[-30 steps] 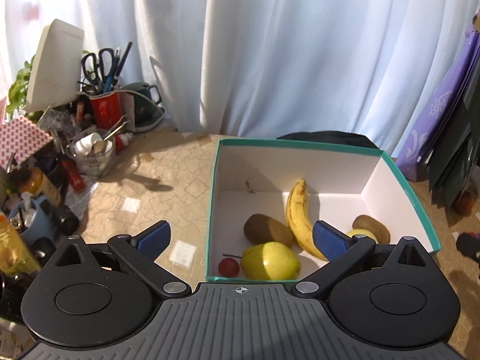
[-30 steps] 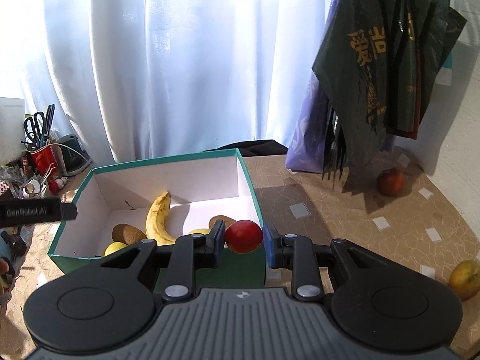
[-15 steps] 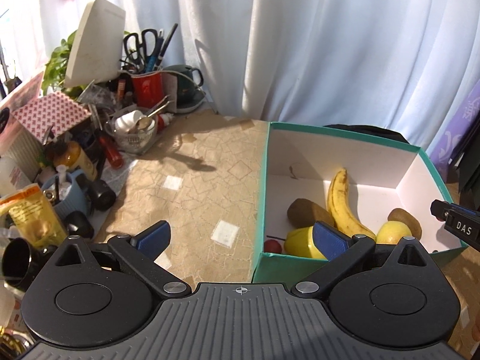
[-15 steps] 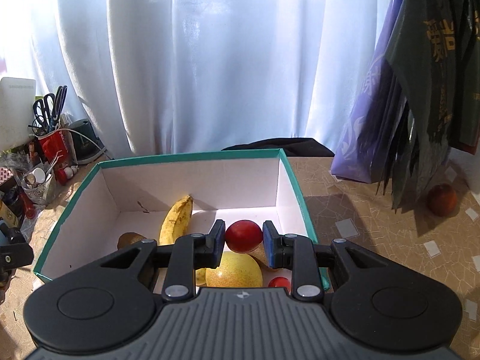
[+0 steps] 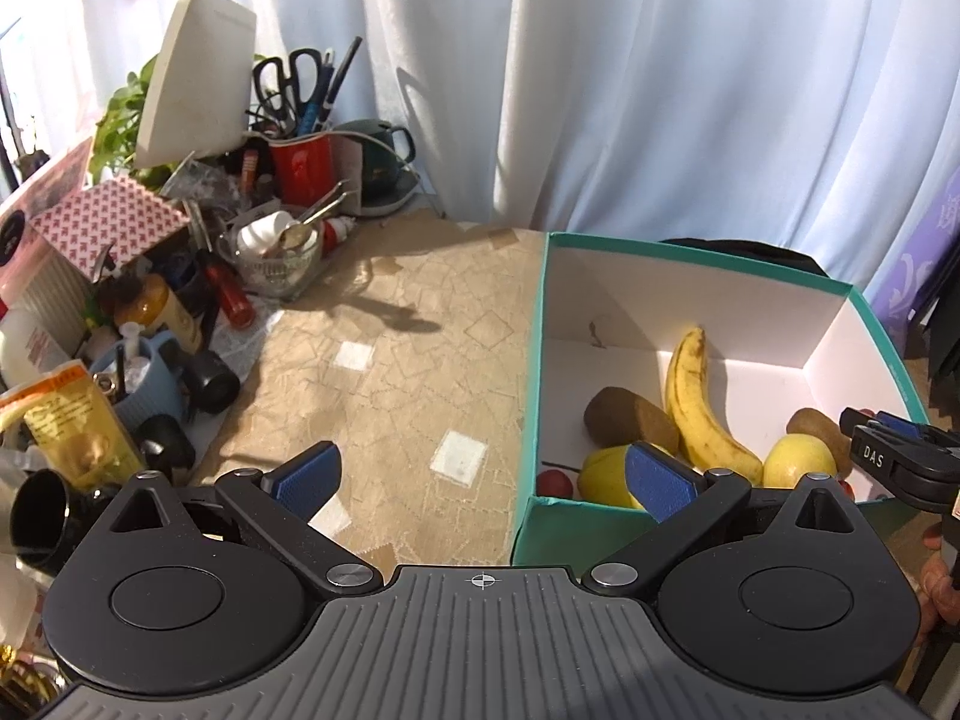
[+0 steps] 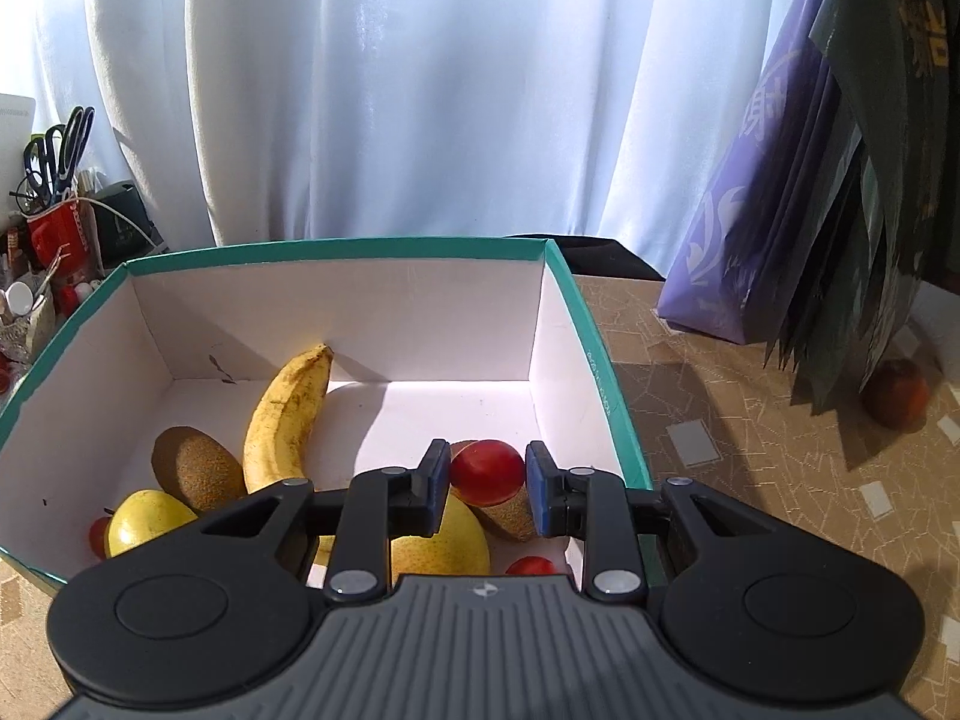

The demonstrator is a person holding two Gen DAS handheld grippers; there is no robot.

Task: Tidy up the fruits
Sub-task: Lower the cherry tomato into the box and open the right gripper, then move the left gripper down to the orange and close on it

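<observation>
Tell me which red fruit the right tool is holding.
The larger red fruit, pinched in the right tool above the box; the two small red ones lie on the floor.

Strong daylight comes through the thin white curtain (image 6: pixel 420 90) behind, so the cloth glares almost white in both views. It throws hard, dark shadows forward over the beige patterned bench (image 5: pixel 390 372) and inside the white cardboard box with the green rim (image 6: pixel 390 249). Both pictures are sharp, but the fisheye lens bends straight lines near the edges and the corners go dark.
</observation>
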